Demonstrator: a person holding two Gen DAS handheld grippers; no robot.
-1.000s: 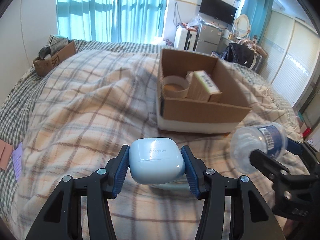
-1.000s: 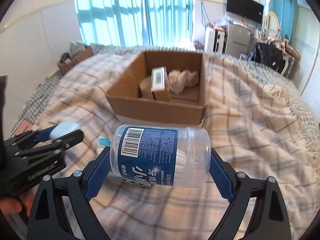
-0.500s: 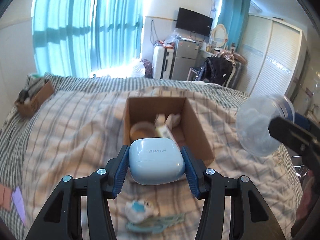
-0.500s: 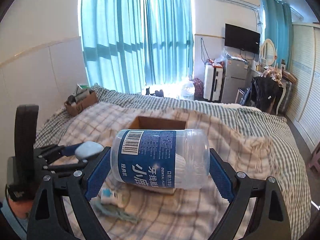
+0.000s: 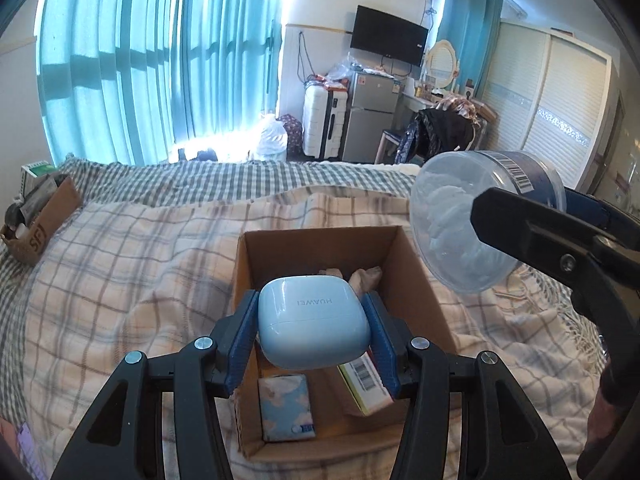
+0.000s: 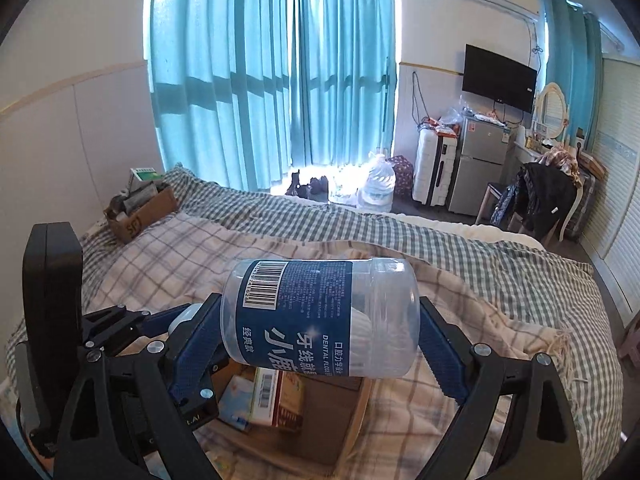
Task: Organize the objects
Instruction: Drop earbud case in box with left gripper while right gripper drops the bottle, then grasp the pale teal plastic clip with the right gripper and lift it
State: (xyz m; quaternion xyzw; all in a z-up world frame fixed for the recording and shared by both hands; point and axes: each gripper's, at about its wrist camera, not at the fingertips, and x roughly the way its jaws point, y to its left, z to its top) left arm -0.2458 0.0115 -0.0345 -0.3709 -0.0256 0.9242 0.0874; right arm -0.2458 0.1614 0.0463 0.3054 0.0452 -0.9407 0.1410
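My left gripper is shut on a pale blue earbuds case and holds it above the open cardboard box on the bed. My right gripper is shut on a clear dental floss jar with a blue label, held sideways above the same box. The jar also shows at the right of the left wrist view, level with the box's right wall. Inside the box lie a tissue pack, a yellow-edged carton and crumpled paper.
The box rests on a plaid blanket on the bed. A small cardboard box of odds and ends sits at the bed's far left edge. Beyond the bed stand curtains, a fridge, a suitcase and a chair.
Both grippers have risen and moved forward with their loads, from low over the blanket in front of the box to above the box. The box now shows from above.
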